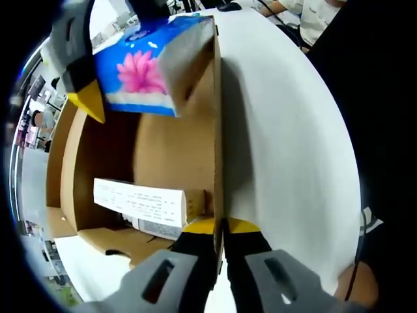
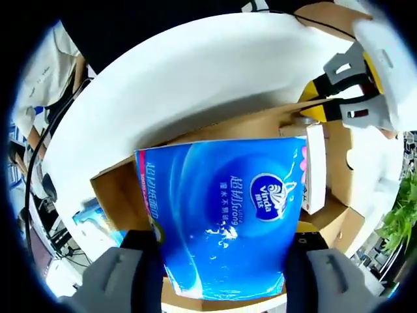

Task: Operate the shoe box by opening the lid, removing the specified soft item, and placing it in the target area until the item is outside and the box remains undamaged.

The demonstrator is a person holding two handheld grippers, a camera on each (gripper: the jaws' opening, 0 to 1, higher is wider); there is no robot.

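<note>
The white table (image 1: pixel 287 130) is occupied by the open cardboard shoe box (image 1: pixel 176 150), whose side wall is pinched between the closed jaws of the left gripper (image 1: pixel 220 229). The blue Vinda tissue pack (image 2: pixel 225 215) is clamped by the right gripper (image 2: pixel 225 244) and held above the box's open interior.

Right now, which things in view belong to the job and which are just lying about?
Job:
- shoe box, open
- tissue pack, held by the right gripper above the box
- left gripper, shut on the box wall

Lying about:
- white slip inside the box
- plant
- cables
</note>
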